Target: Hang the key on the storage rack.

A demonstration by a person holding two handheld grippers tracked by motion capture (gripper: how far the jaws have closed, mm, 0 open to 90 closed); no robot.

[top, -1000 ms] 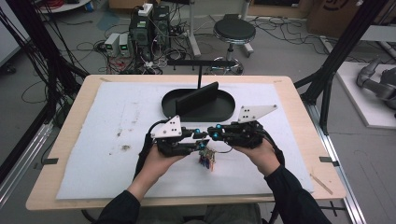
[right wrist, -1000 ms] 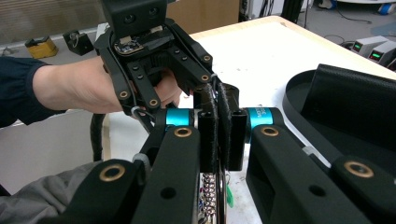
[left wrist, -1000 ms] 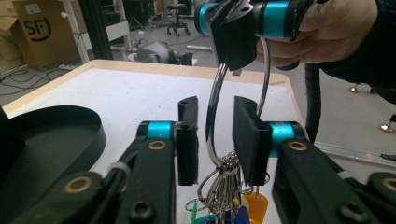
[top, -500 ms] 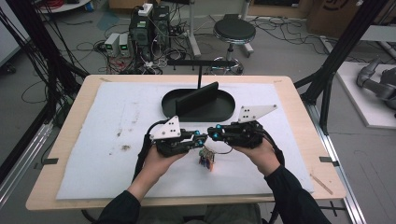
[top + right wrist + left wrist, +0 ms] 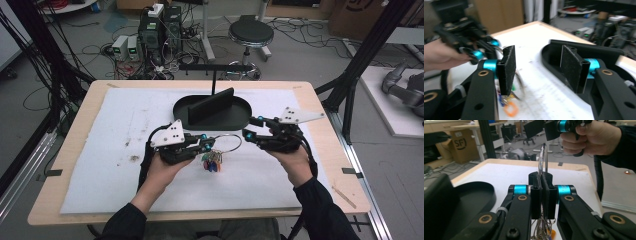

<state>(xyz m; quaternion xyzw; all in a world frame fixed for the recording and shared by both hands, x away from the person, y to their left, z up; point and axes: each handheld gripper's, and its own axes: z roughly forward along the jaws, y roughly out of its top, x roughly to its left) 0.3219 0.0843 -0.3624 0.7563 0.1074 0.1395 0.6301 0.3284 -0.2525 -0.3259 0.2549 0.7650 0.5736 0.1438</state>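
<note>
left gripper [image 5: 209, 145] jaws pinch the wire ring [image 5: 227, 142] of keys; right gripper [image 5: 248, 134] jaws, just opening, stand spread, empty.

A wooden bench [image 5: 320, 150] under a white mat [image 5: 125, 150] stood on a grey floor [image 5: 310, 55] strewn with cables, with a round stool [image 5: 251, 34] at twelve o'clock, electronics boxes [image 5: 150, 35] at eleven o'clock and black frame posts [image 5: 367, 47] at two o'clock.
</note>
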